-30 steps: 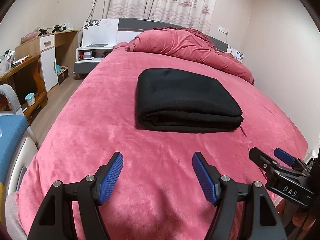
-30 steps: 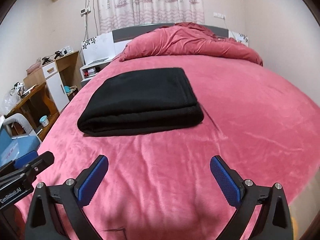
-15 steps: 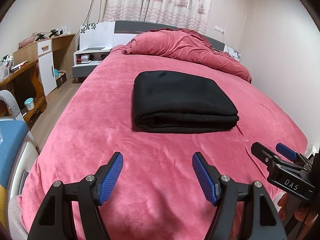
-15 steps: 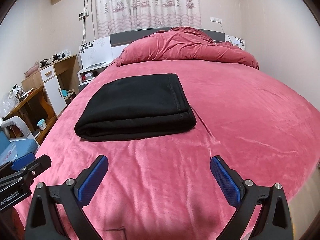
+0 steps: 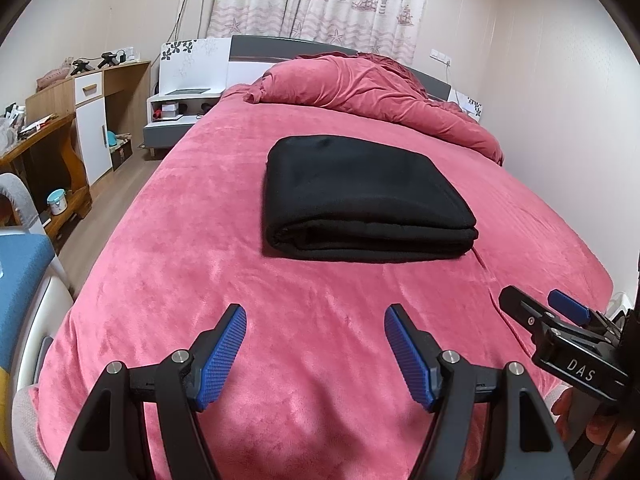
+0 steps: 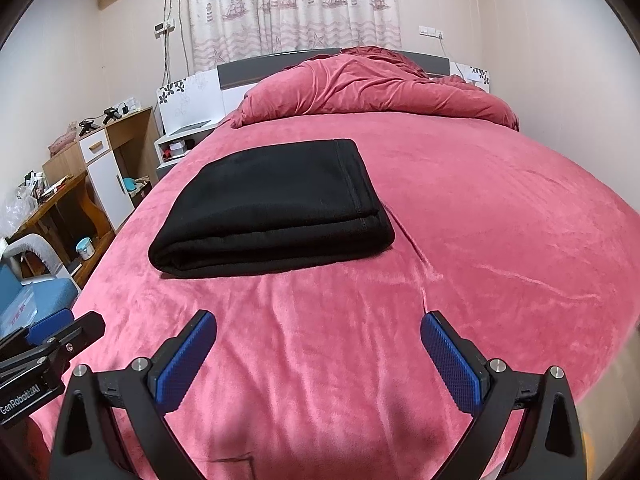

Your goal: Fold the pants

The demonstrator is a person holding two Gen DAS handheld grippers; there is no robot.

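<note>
1. Left wrist view: your left gripper [image 5: 314,350] hangs over the near end of the bed [image 5: 168,248], its blue-padded fingers [image 5: 220,356] spread wide with nothing between them.
2. Ahead of it, well apart from the fingertips, the black pants [image 5: 360,196] lie folded into a thick rectangle on the pink cover, the layered fold edge facing you.
3. Your right gripper [image 5: 560,328] shows at the right edge of this view, above the bed's corner, with a hand [image 5: 592,420] below it.
4. Right wrist view: your right gripper [image 6: 320,352] is also wide open and empty, pads [image 6: 452,364] clear of the fabric.
5. From here the pants [image 6: 276,204] sit ahead and to the left, flat on the cover, touching neither gripper.
6. A bunched pink duvet [image 6: 372,88] lies at the head of the bed, beyond the pants.
7. A wooden desk [image 5: 52,136] stands to the left of the bed.
</note>
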